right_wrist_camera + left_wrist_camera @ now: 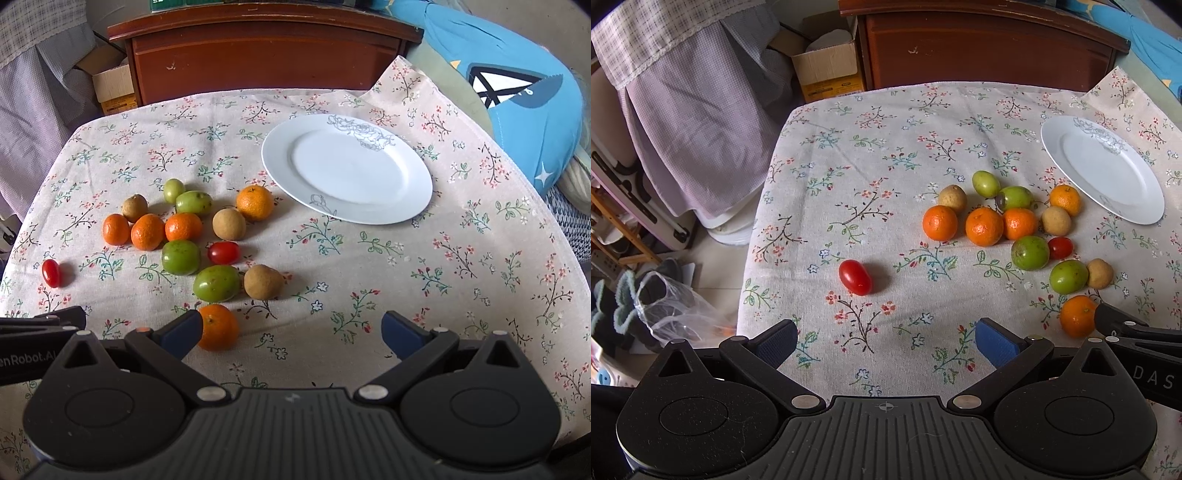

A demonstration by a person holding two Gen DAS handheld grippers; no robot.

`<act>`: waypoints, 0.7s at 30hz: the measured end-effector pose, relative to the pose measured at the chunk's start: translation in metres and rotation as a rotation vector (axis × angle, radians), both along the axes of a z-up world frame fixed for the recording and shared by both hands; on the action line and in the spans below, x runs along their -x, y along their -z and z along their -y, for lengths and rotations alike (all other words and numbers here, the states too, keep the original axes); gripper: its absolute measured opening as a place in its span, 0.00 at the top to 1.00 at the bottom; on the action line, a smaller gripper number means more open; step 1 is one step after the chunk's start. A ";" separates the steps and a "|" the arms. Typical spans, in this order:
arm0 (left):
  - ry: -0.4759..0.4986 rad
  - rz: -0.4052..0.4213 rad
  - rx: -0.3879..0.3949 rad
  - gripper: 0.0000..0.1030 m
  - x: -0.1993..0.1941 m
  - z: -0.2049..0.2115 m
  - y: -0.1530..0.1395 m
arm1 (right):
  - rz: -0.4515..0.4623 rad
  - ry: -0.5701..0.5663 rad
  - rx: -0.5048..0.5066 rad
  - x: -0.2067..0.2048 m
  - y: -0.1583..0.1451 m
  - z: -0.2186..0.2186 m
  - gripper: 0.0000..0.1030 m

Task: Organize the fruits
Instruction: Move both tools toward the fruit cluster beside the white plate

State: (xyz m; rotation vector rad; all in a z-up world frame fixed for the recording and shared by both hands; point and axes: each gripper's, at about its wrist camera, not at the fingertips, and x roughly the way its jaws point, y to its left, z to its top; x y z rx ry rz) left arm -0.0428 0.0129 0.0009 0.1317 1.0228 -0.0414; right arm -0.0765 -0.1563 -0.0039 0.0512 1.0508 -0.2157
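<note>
Beyond the floral tablecloth [849, 155] stands a dark wooden cabinet [266, 55], with an open cardboard box [827, 70] and draped checked fabric [690, 110] to its left, a crumpled plastic bag [668, 306] on the floor, and what may be a blue cushion [528, 103] at right.

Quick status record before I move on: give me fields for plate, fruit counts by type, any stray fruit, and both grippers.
plate: white plate, nothing on it, at the far right of the tablecloth
oranges: five, four in the cluster, one nearest orange beside the right gripper's left finger
green fruits: four
brown fruits: three
cherry tomatoes: two, one in the cluster
stray: lone cherry tomato, apart to the left of the cluster
left gripper: open, holding nothing
right gripper: open, holding nothing
</note>
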 end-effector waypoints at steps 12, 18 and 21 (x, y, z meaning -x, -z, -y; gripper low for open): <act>0.032 -0.008 0.001 0.00 0.012 0.005 0.000 | 0.032 0.047 -0.065 0.022 -0.003 0.009 0.01; 0.034 -0.008 0.010 0.00 0.013 0.003 0.000 | 0.045 0.037 -0.093 0.023 -0.004 0.009 0.01; 0.038 -0.008 0.014 0.00 0.013 0.003 0.000 | 0.062 0.022 -0.107 0.024 -0.005 0.010 0.01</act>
